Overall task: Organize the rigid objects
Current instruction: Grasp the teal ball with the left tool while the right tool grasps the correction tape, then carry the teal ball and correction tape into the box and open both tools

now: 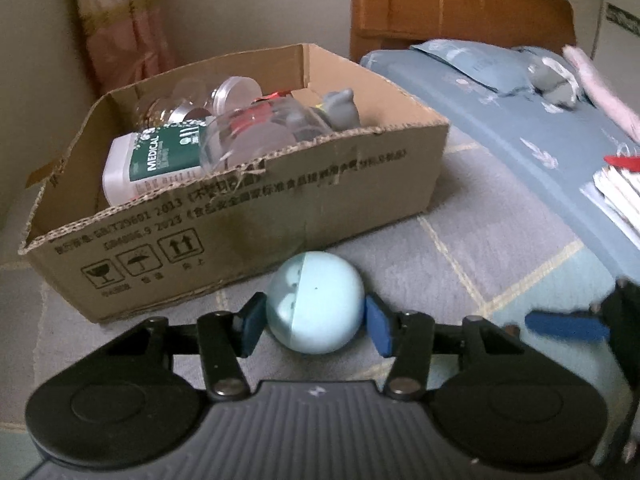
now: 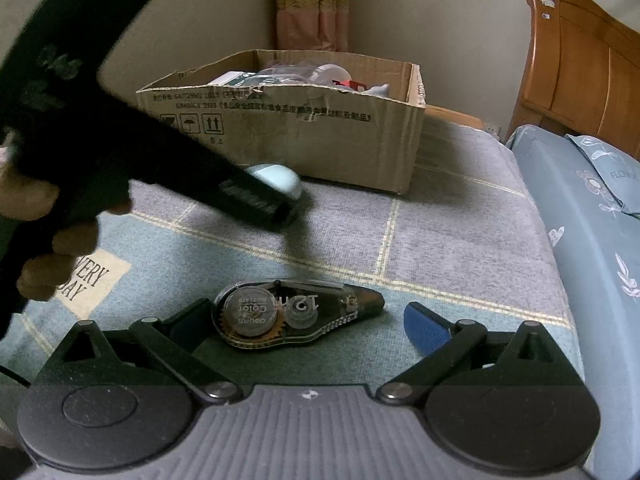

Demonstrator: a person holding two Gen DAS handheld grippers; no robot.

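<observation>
My left gripper [image 1: 315,326] is shut on a pale blue round case [image 1: 316,306], held just above the blanket in front of the cardboard box [image 1: 280,196]. The box holds a white and green bottle [image 1: 156,160], clear jars [image 1: 240,92] and a grey toy [image 1: 340,104]. In the right wrist view, my right gripper [image 2: 304,322] is open around a clear correction tape dispenser [image 2: 296,314] lying on the blanket; its pads stand apart from it. The left gripper [image 2: 256,196] with the blue case [image 2: 280,178] shows there before the box [image 2: 320,128].
A grey and blue checked blanket [image 2: 440,232] covers the bed. A blue quilt [image 1: 520,120] lies to the right with papers [image 1: 616,196] on it. A wooden headboard [image 2: 580,68] and a curtain [image 2: 312,4] stand behind. The right gripper's blue pad [image 1: 568,324] shows at the left view's right edge.
</observation>
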